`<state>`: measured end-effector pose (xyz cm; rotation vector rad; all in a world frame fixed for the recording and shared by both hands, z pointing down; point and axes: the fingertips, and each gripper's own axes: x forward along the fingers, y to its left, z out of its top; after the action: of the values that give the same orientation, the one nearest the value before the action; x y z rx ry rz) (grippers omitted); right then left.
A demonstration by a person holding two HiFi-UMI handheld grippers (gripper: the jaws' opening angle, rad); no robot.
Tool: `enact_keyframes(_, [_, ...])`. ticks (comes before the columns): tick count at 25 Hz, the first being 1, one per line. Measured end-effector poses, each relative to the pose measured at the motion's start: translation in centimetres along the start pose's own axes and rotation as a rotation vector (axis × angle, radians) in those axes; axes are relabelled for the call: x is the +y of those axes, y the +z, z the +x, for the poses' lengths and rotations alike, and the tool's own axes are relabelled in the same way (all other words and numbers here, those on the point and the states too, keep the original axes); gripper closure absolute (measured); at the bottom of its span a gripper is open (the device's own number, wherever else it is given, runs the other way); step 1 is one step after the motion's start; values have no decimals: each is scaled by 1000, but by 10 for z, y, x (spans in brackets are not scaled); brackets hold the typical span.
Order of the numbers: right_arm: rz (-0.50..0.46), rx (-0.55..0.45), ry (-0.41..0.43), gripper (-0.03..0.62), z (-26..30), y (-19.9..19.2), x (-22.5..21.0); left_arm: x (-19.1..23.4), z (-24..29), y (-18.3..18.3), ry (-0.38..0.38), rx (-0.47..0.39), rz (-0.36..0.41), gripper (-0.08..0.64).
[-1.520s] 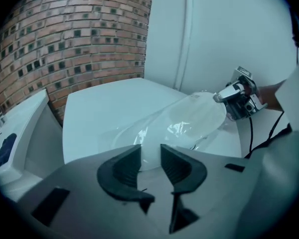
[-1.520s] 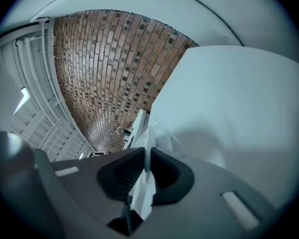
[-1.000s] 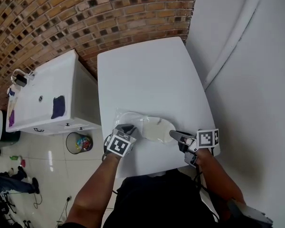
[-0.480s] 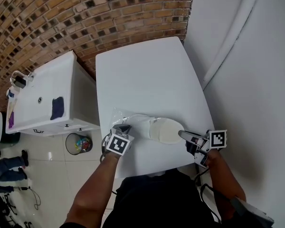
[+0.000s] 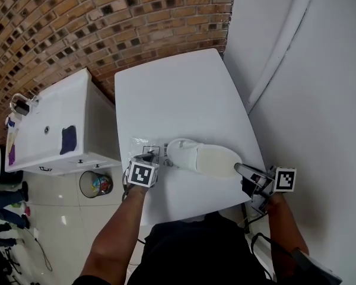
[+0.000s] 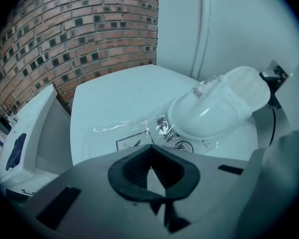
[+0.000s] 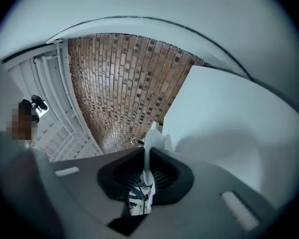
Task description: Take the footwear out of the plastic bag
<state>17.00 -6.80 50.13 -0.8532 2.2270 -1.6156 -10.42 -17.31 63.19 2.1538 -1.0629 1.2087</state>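
Note:
A white slipper (image 5: pixel 204 159) lies sole up near the front of the white table (image 5: pixel 178 94). Its toe end (image 6: pixel 209 111) sits in the mouth of a clear plastic bag (image 6: pixel 132 133) printed with a label. My right gripper (image 5: pixel 242 170) is shut on the slipper's thin heel edge (image 7: pixel 147 158), at the table's right front corner. At the bag's left end, my left gripper (image 5: pixel 149 157) has just been closing its jaws. They now meet on the film (image 6: pixel 150 151).
A white cabinet (image 5: pixel 53 123) stands left of the table, with a waste bin (image 5: pixel 95 184) on the tiled floor beside it. A brick wall (image 5: pixel 107 22) runs behind, and a white wall (image 5: pixel 308 100) stands close on the right. A person's legs show at the far left.
The right gripper has pulled the slipper to the right, mostly out of the bag. The left gripper has shifted slightly left along the bag and its jaws have closed.

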Motion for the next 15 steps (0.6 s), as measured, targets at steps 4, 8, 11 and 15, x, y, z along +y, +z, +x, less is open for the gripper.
enact_keyframes(4, [-5, -40, -15, 558, -14, 8, 3, 2, 2, 2, -4, 16, -39, 552])
enact_keyframes(8, [-17, -89, -29, 558, -28, 17, 7, 1, 6, 6, -5, 25, -56, 552])
enact_keyframes(11, [-31, -123, -39, 558, -38, 23, 11, -1, 10, 7, -14, 30, -90, 552])
enact_keyframes(15, [-56, -155, -53, 557, -51, 31, 17, -3, 15, 12, -21, 32, -118, 552])
